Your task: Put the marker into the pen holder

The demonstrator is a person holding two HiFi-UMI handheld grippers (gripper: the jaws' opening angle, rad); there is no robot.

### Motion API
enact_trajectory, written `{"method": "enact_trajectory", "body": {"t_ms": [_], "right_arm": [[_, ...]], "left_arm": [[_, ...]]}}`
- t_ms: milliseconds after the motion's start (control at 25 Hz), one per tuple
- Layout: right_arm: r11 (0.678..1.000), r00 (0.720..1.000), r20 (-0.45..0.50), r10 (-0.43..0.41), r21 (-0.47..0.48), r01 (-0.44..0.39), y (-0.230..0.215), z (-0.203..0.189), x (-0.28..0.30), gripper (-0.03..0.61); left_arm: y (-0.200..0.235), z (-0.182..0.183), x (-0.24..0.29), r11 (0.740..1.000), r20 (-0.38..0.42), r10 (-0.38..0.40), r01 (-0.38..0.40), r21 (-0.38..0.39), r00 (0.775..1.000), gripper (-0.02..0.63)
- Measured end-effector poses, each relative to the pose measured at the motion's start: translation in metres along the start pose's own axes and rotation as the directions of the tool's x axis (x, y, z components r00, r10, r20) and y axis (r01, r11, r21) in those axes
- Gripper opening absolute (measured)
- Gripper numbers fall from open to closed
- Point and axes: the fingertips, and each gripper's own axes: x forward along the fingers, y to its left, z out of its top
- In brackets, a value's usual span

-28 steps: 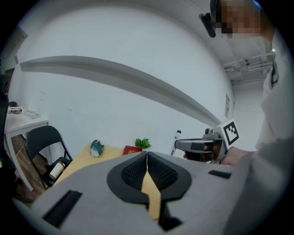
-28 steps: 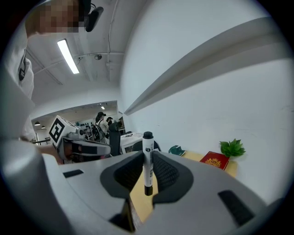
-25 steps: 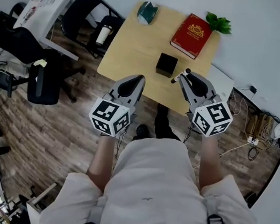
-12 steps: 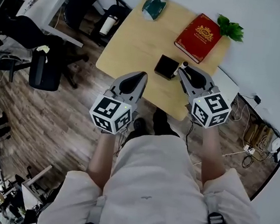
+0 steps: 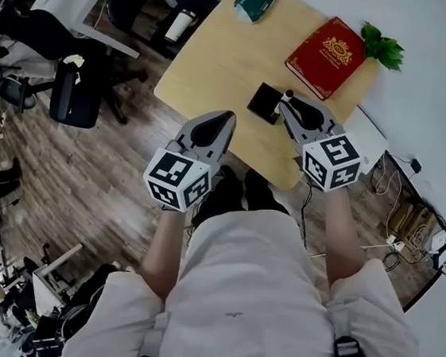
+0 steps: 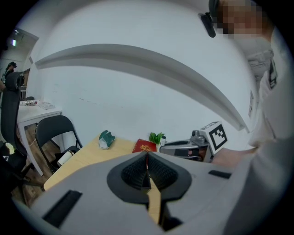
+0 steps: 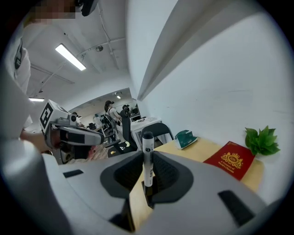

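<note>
While we look steeply down from the head view, a pale wooden table (image 5: 212, 60) with rounded corners carries a small black square pen holder (image 5: 264, 101), a red hardback book (image 5: 326, 56) with gold ornament, a leafy green plant (image 5: 382, 49) and a crumpled green packet (image 5: 254, 0). We see the right gripper (image 5: 287, 109), smooth grey plastic, reaching to the holder's right edge with a slim marker (image 5: 284, 100) at its tip, just beside or over that edge; we cannot tell which. We see the left gripper (image 5: 227, 118) hanging over the table's near edge, well apart from the holder. From the left gripper view, we find its two ribbed black pads pressed together with nothing between them, and beyond them the same book, plant and packet, with the right gripper at the side. From the right gripper view, we find the jaws clamped on the marker, which stands upright between the ribbed pads: a thin white barrel with black print and a rounded black cap on top. Past it lie the matte red book and the jagged green leaves against a plain white wall.
</note>
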Motion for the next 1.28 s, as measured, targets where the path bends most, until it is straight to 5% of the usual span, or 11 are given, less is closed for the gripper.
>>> {"method": "enact_trajectory", "body": {"t_ms": [1280], "right_arm": [[1.000, 0.979, -0.202, 0.016, -0.019, -0.020, -0.015, -0.068, 0.062, 0.066]], "left_arm": [[0.024, -0.023, 0.023, 0.998, -0.026, -0.007, 0.005, -0.062, 1.000, 0.008]]}}
